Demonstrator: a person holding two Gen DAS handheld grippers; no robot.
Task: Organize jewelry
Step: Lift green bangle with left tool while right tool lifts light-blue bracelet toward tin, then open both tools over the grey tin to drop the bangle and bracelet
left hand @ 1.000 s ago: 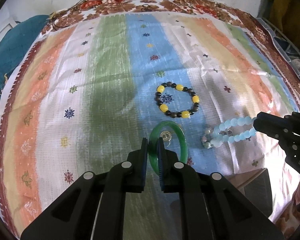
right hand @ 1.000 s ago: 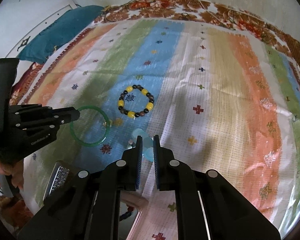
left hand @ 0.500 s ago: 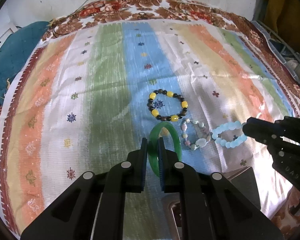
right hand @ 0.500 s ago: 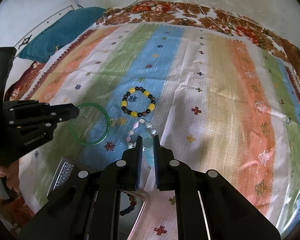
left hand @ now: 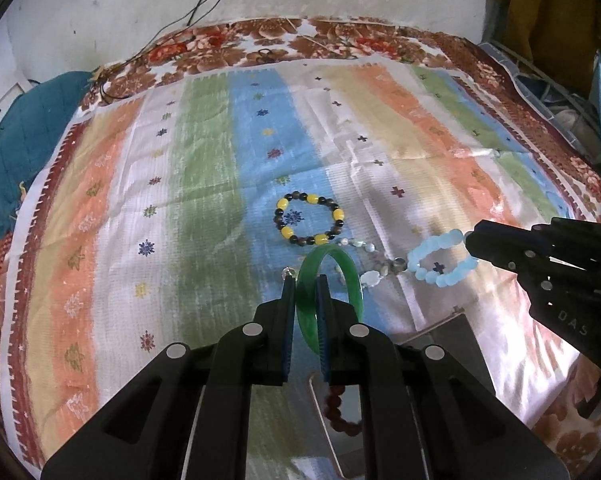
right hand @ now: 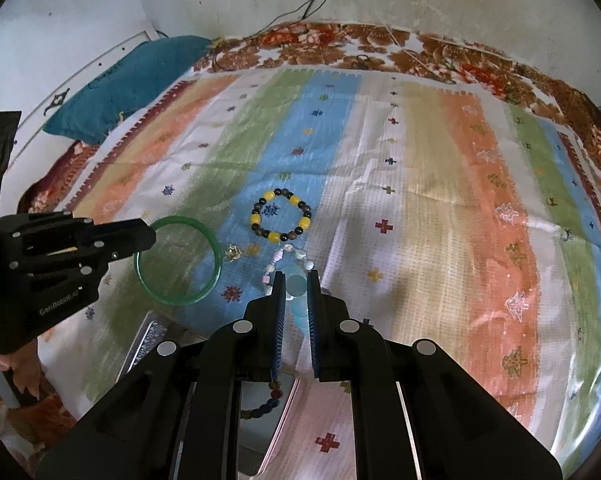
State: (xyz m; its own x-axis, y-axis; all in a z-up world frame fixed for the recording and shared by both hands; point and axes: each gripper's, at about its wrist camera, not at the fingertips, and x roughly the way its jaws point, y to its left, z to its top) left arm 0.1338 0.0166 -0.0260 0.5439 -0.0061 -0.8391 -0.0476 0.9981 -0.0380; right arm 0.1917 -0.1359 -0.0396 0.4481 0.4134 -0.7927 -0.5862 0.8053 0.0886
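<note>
Your left gripper [left hand: 305, 280] clamps the green bangle [left hand: 350, 276]; your right gripper [right hand: 296, 280] pinches the pale blue bracelet [left hand: 440, 260]. Left on the cloth: the yellow-black bracelet [left hand: 310, 219] at twelve o'clock and a mixed-bead strand [left hand: 374, 262].

Soft daylight, mild glare on cloth [left hand: 380, 152] (fisheye-bent, dark-cornered edges).

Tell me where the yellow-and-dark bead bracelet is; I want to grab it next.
The yellow-and-dark bead bracelet lies flat on the cloth's blue stripe, mid-frame in both wrist views, just beyond the green bangle and the pale stone bracelet.
</note>
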